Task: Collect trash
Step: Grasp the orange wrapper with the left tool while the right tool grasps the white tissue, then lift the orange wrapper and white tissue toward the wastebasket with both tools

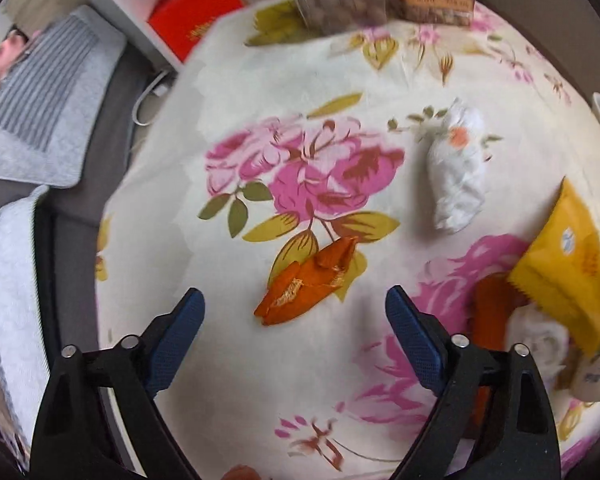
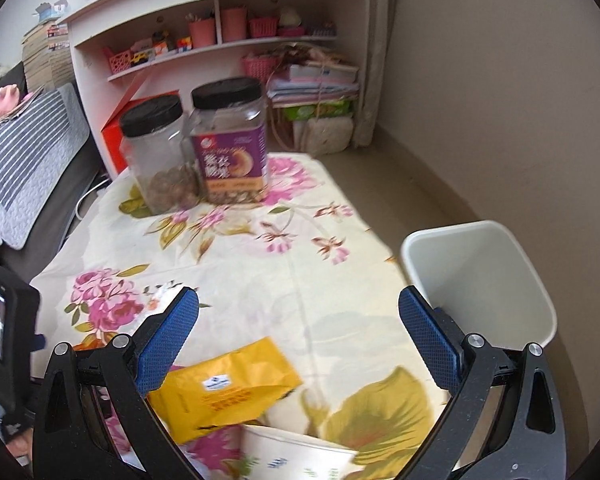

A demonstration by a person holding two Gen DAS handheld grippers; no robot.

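Floral-clothed counter carries scattered trash; white bin stands at its edge. Risk: flat, limp orange peel may slip or tear if nipped at one edge. Left gripper, jaws spread, empty; peel lies just beyond them, centred. Right gripper, jaws spread, empty, above yellow wrapper.

peel left of tissue (apart)

two jars, one bin, one yellow wrapper, one tissue
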